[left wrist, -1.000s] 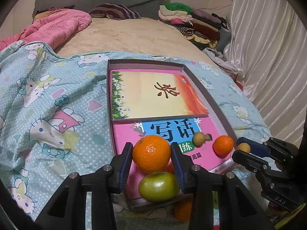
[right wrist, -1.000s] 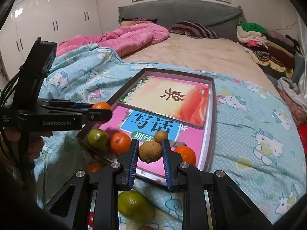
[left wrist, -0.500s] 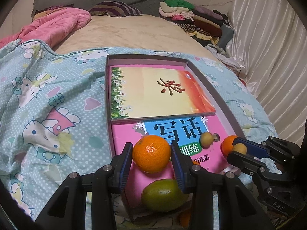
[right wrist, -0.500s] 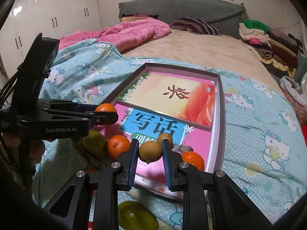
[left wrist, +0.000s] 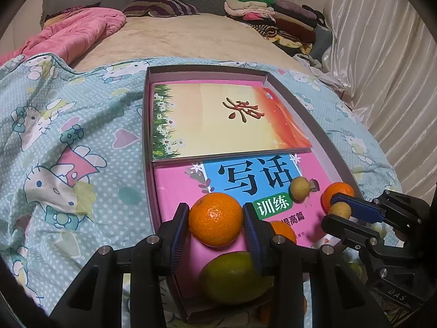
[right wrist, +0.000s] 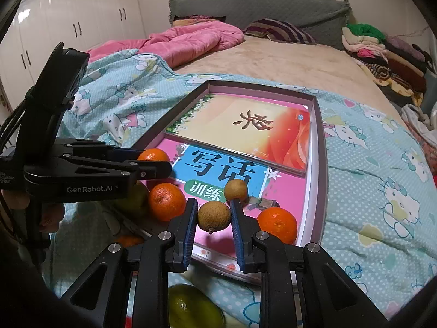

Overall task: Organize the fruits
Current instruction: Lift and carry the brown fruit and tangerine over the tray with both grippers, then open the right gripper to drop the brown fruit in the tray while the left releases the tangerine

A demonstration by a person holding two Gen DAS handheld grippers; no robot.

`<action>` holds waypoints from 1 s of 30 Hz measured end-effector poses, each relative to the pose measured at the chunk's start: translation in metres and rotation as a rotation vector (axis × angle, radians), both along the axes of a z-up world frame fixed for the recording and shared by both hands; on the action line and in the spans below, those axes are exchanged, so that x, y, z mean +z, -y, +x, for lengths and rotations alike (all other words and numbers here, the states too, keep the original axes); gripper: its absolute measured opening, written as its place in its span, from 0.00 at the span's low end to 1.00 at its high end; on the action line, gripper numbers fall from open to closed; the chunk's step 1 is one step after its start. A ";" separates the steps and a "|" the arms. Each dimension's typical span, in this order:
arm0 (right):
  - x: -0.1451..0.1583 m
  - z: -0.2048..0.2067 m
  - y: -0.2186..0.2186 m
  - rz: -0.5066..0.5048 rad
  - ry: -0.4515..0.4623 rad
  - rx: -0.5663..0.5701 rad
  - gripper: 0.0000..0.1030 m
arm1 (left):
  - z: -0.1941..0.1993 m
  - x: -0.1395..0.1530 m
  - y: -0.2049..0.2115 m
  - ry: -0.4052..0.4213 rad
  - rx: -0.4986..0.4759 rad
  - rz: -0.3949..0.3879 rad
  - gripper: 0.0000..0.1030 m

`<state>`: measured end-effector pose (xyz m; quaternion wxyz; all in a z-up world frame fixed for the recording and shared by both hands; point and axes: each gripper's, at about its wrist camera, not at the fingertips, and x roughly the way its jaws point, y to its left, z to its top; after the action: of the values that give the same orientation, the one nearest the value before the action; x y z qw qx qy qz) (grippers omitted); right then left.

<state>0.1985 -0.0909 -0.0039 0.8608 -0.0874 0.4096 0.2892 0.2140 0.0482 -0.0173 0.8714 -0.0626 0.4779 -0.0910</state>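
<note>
My left gripper (left wrist: 215, 214) is shut on an orange tangerine (left wrist: 215, 218), held just above the pink book at the near end of the shallow box (left wrist: 147, 125). Below it a green fruit (left wrist: 235, 276) lies at the box's near edge. My right gripper (right wrist: 213, 210) is shut on a small brown round fruit (right wrist: 213, 215) over the box's near end. On the pink book rest another small brown fruit (right wrist: 235, 189) and two tangerines (right wrist: 166, 201) (right wrist: 277, 224). The left gripper (right wrist: 155, 160) shows at the left of the right wrist view.
The box holds two books and lies on a blue patterned quilt (left wrist: 68, 136) on a bed. A second green fruit (right wrist: 191, 309) lies on the quilt below the right gripper. A pink duvet (right wrist: 191, 41) and folded clothes (right wrist: 382, 46) sit farther back; a curtain (left wrist: 382, 54) hangs at the right.
The right gripper has sunk a little toward the box's near end, still holding the brown fruit. The left gripper has stayed almost still with its tangerine.
</note>
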 end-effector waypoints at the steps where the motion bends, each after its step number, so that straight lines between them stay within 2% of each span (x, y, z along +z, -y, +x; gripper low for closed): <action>1: -0.001 0.000 -0.001 -0.003 -0.001 0.002 0.24 | 0.000 0.000 0.000 0.001 0.000 0.001 0.39; 18: -0.010 0.003 -0.005 -0.036 -0.006 -0.002 0.24 | -0.001 0.000 0.001 0.004 -0.001 0.006 0.39; 30: -0.022 0.007 -0.006 -0.046 -0.047 -0.001 0.24 | -0.001 -0.001 0.001 0.003 -0.001 0.006 0.39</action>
<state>0.2055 -0.0845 -0.0256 0.8488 -0.0999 0.4364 0.2812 0.2133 0.0472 -0.0179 0.8722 -0.0596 0.4770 -0.0901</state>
